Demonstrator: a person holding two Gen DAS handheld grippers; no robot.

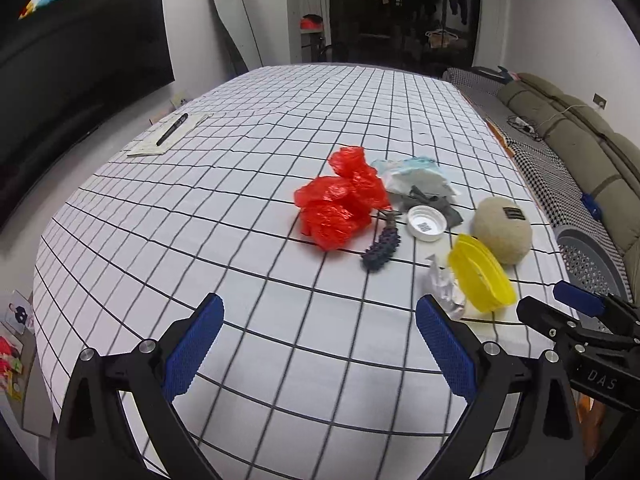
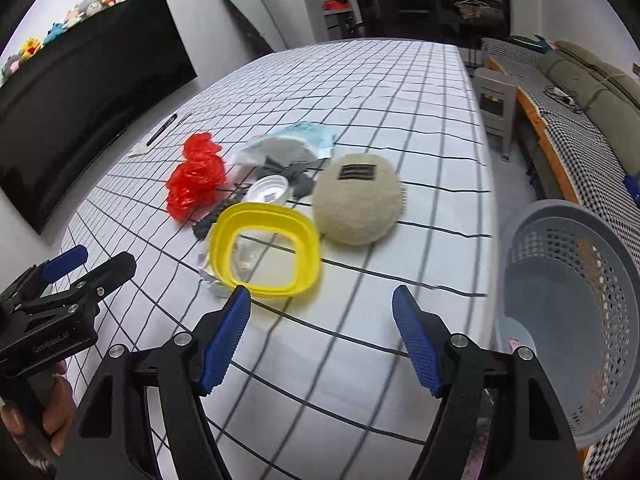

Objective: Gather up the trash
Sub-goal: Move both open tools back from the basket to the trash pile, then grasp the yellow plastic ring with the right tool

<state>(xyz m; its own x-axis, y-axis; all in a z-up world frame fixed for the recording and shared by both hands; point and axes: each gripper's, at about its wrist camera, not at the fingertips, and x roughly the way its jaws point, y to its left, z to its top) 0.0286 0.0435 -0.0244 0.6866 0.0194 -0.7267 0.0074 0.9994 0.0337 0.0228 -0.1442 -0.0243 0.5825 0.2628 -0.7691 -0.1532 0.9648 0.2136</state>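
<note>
Checked cloth covers the surface [image 2: 400, 92]; grey perforated basket [image 2: 576, 304] stands off its right edge. Trash clusters mid-surface: beige woolly ball [image 2: 356, 200], red plastic bag [image 1: 340, 204], yellow ring lid [image 2: 266, 252], white cap [image 1: 426, 223]. Left gripper [image 1: 320, 344] and right gripper [image 2: 322, 334] hover nearby, fingers wide, empty.

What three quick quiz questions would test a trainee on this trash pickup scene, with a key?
1. True or false: the right tongs grip the yellow ring.
2. Which lies nearest the red plastic bag: A) white cap, B) pen, C) gray basket?
3. Fill in: the basket stands beside the table, on its ___ side.

Key: 1 false, both tongs open and empty, left tongs too; 2 A; 3 right.
</note>
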